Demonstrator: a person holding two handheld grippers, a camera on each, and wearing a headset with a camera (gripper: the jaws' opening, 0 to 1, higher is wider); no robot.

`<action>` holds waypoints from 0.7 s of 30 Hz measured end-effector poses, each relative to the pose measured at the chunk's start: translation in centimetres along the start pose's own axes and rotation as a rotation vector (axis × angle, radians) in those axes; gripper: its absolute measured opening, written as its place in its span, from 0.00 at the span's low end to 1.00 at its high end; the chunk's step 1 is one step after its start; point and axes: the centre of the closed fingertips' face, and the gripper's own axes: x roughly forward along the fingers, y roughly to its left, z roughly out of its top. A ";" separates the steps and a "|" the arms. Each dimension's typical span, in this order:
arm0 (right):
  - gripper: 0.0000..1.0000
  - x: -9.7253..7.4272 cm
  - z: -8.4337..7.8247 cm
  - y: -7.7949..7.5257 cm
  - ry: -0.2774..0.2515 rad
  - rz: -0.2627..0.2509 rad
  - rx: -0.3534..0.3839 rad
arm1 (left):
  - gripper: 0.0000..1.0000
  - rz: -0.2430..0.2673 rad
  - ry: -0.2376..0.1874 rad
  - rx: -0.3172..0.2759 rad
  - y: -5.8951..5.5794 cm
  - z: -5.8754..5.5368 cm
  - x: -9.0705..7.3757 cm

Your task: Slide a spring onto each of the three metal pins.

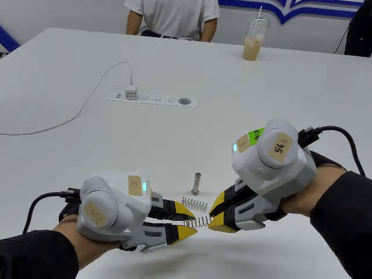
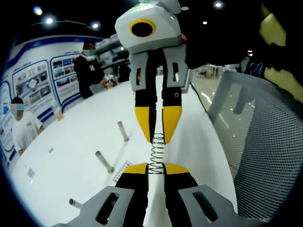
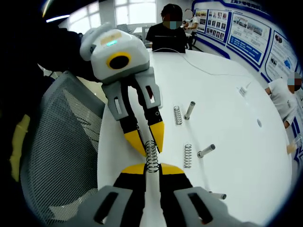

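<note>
A thin wire spring (image 1: 198, 221) hangs level between my two grippers, just above the white table (image 1: 174, 133). My left gripper (image 1: 194, 222) is shut on its left end and my right gripper (image 1: 211, 219) is shut on its right end. In the left gripper view the spring (image 2: 155, 153) runs from my own jaws up to the right gripper (image 2: 157, 138). One metal pin (image 1: 196, 183) stands upright just beyond the grippers, with a second spring (image 1: 195, 203) lying near its foot. The right gripper view shows three pins (image 3: 190, 110) (image 3: 206, 151) (image 3: 215, 195) and two loose springs (image 3: 177, 115) (image 3: 187, 155).
A white power strip (image 1: 152, 99) with a plugged charger and cable lies mid-table. An iced drink cup (image 1: 254, 40) stands at the far edge, where a person (image 1: 171, 17) sits. A mesh chair (image 2: 255, 142) stands beside the table's near edge.
</note>
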 end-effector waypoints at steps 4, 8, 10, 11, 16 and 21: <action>0.11 -0.3 0.8 0.1 -0.017 -0.004 -0.011 | 0.11 -0.004 -0.002 -0.001 -0.1 0.0 0.0; 0.11 -0.5 1.5 0.1 -0.035 -0.009 -0.021 | 0.11 -0.002 -0.003 -0.001 -0.1 0.0 0.0; 0.11 -0.6 1.9 0.2 -0.044 -0.008 -0.024 | 0.11 -0.003 -0.004 -0.002 -0.1 0.1 0.0; 0.11 -0.6 2.0 0.3 -0.046 -0.009 -0.027 | 0.11 -0.003 -0.005 -0.002 -0.1 0.1 0.1; 0.11 -0.7 2.5 0.4 -0.051 -0.013 -0.041 | 0.11 -0.002 -0.011 -0.005 -0.1 0.2 0.1; 0.12 -0.6 2.6 0.5 -0.047 -0.012 -0.049 | 0.11 -0.003 -0.013 -0.008 -0.1 0.3 0.1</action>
